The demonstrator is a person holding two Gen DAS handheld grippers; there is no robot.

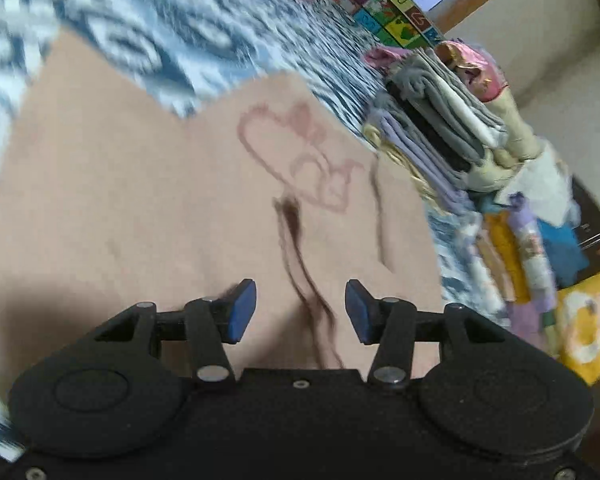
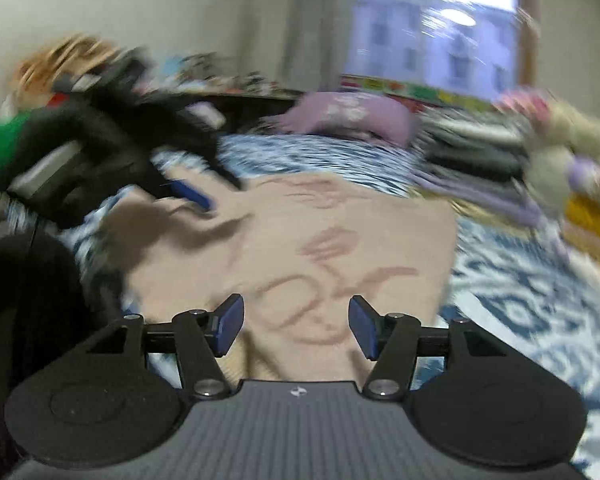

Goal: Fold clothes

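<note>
A peach-coloured garment [image 1: 148,200] with a pink heart print [image 1: 300,156] lies spread flat on a blue-and-white patterned bedspread [image 1: 172,36]. My left gripper [image 1: 301,312] is open and empty, hovering just above the garment near a dark crease. In the right wrist view the same garment [image 2: 300,240] lies ahead, blurred. My right gripper [image 2: 296,328] is open and empty above the garment's near edge. The left gripper [image 2: 188,196] also shows in the right wrist view, at the garment's far left corner.
A stack of folded clothes [image 1: 440,128] stands at the right of the garment, with more folded items [image 1: 532,248] and a yellow bag [image 1: 588,320] beyond. A pink bundle [image 2: 352,116] lies at the far side of the bed. A window [image 2: 432,28] is behind.
</note>
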